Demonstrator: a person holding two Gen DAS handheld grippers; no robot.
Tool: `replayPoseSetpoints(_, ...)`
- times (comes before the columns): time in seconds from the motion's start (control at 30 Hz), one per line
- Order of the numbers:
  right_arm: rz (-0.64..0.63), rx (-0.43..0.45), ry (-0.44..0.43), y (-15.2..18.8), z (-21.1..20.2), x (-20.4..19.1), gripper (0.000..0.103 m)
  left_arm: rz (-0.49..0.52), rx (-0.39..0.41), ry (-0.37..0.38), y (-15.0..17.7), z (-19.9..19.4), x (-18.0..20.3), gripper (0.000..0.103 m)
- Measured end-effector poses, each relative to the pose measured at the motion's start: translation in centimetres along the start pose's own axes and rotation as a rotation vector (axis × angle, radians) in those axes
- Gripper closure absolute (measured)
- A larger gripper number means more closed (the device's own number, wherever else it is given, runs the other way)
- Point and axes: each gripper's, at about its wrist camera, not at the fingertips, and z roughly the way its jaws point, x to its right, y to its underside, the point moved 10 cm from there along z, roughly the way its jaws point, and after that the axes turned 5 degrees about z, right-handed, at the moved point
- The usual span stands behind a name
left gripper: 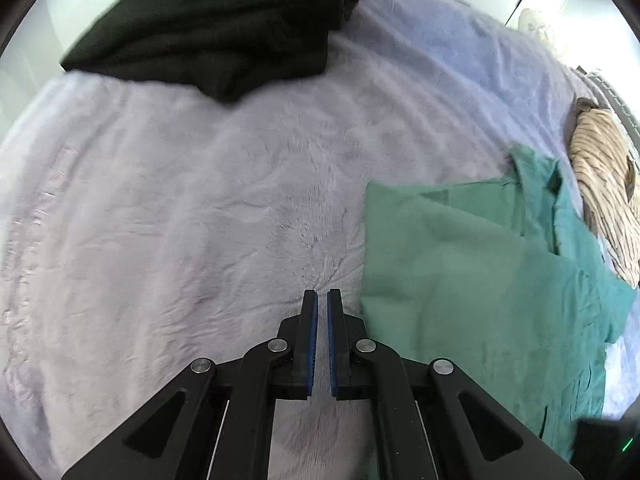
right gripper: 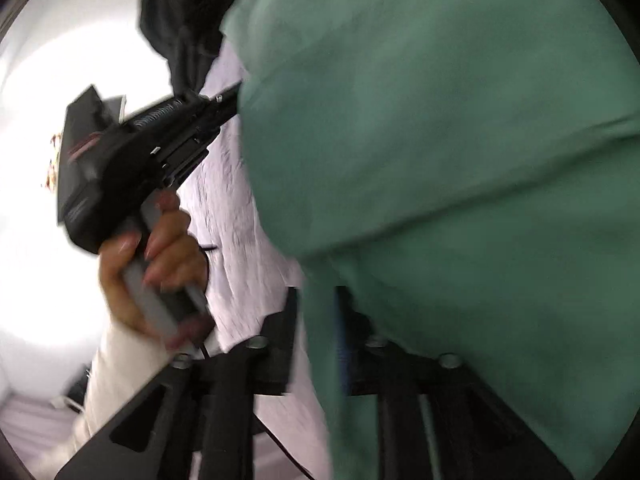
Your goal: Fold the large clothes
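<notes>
Green garment (left gripper: pixel 480 280) lies partly folded on the bed's pale fleece blanket (left gripper: pixel 180 220), and everything here is placed from it. In the left wrist view it spreads to the right of the left gripper (left gripper: pixel 322 296), whose jaws are clenched on nothing, their blue pads nearly touching over bare blanket just beside the garment's left edge. Its long axis runs away from that gripper toward the striped beige cloth (left gripper: pixel 604 196), which sits at its far right end. A dark garment (left gripper: pixel 224 24) lies well apart, beyond the blanket's open stretch.

The right gripper (right gripper: pixel 320 320) is the nearer one: in its own view a hanging fold of the green garment (right gripper: pixel 440 160) drops between its jaws, which stand partly apart. Blur keeps me from telling whether the pads press the fabric or have let it go. To the left of the cloth in that view, the person's left hand (right gripper: pixel 160 264) grips the handle of the other tool.

I judge the coming move depends on the right side, since the cloth is draped there, while the left must travel rightward to reach an edge.
</notes>
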Motion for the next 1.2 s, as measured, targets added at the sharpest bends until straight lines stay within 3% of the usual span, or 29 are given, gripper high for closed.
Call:
replayPoseSetpoints(0.03, -0.028, 0.051, 0.03, -0.4, -2.6, 0.7, 0.042, 0.01, 0.019, -0.006, 0.1, -1.0, 0.1, 0.096)
replayPoseSetpoints(0.07, -0.037, 0.105, 0.056, -1.4, -4.7, 1.3, 0.035, 0.022, 0.035, -0.009, 0.2, -1.9, 0.5, 0.096)
replayPoseSetpoints(0.23, 0.079, 0.479, 0.227, -6.4, -19.1, 8.1, 0.037, 0.078, 0.082, 0.011, 2.2, -4.1, 4.0, 0.096)
replayPoseSetpoints(0.33, 0.214, 0.575, 0.257, -8.5, -23.2, 12.0, 0.042, 0.096, 0.042, -0.014, 4.5, -2.4, 5.9, 0.096)
replayPoseSetpoints(0.4, 0.264, 0.568, 0.273, -9.0, -23.3, 13.7, 0.073, 0.091, 0.005, -0.036, 6.0, -1.0, 6.4, 0.096)
replayPoseSetpoints(0.43, 0.269, 0.55, 0.294, -8.2, -23.4, 14.3, 0.096, 0.099, 0.001, -0.066, 6.5, -0.3, 6.4, 0.096)
replayPoseSetpoints(0.53, 0.136, 0.57, 0.347, -9.6, -23.1, 11.9, 0.096, 0.129, 0.011, -0.115, 6.8, 0.7, 6.4, 0.096)
replayPoseSetpoints(0.6, 0.013, 0.595, 0.444, -10.5, -22.8, 10.8, 0.096, 0.131, 0.013, -0.124, 6.8, 1.1, 6.5, 0.096)
replayPoseSetpoints(0.67, 0.049, 0.57, 0.501, -10.3, -23.3, 13.1, 0.097, 0.127, 0.013, -0.134, 6.8, 1.0, 6.4, 0.096)
replayPoseSetpoints(0.73, 0.147, 0.56, 0.45, -10.0, -24.3, 15.5, 0.102, 0.123, 0.004, -0.152, 6.9, 0.6, 6.2, 0.096)
replayPoseSetpoints(0.8, 0.191, 0.585, 0.433, -9.1, -25.5, 15.9, 0.1, 0.115, -0.001, -0.161, 6.9, -0.3, 5.3, 0.096)
replayPoseSetpoints(0.83, 0.196, 0.586, 0.461, -8.2, -26.2, 16.3, 0.092, 0.103, 0.0, -0.169, 7.0, -1.0, 4.7, 0.096)
replayPoseSetpoints(0.93, 0.173, 0.536, 0.437, -5.4, -26.7, 16.3, 0.092, 0.047, -0.008, -0.157, 7.9, -2.6, 3.2, 0.096)
replayPoseSetpoints(0.97, 0.165, 0.518, 0.433, -4.6, -26.7, 16.4, 0.09, 0.017, -0.022, -0.143, 8.6, -3.2, 2.6, 0.085)
replayPoseSetpoints(1.0, 0.156, 0.502, 0.432, -3.7, -26.4, 16.2, 0.086, -0.004, -0.029, -0.136, 9.1, -3.5, 2.2, 0.066)
replayPoseSetpoints(1.03, 0.147, 0.493, 0.43, -2.9, -26.3, 16.0, 0.076, -0.03, -0.029, -0.147, 9.7, -4.1, 1.7, 0.013)
replayPoseSetpoints(1.07, 0.138, 0.492, 0.424, -2.0, -26.4, 15.9, 0.064, -0.043, -0.008, -0.169, 10.1, -4.9, 1.2, 0.002)
replayPoseSetpoints(1.13, 0.124, 0.489, 0.42, -0.7, -26.4, 15.9, 0.053, -0.028, -0.002, -0.175, 10.9, -5.5, 1.3, 0.001)
replayPoseSetpoints(1.2, 0.112, 0.487, 0.436, 0.1, -26.1, 15.6, 0.052, -0.035, -0.006, -0.189, 11.6, -5.8, 1.3, 0.001)
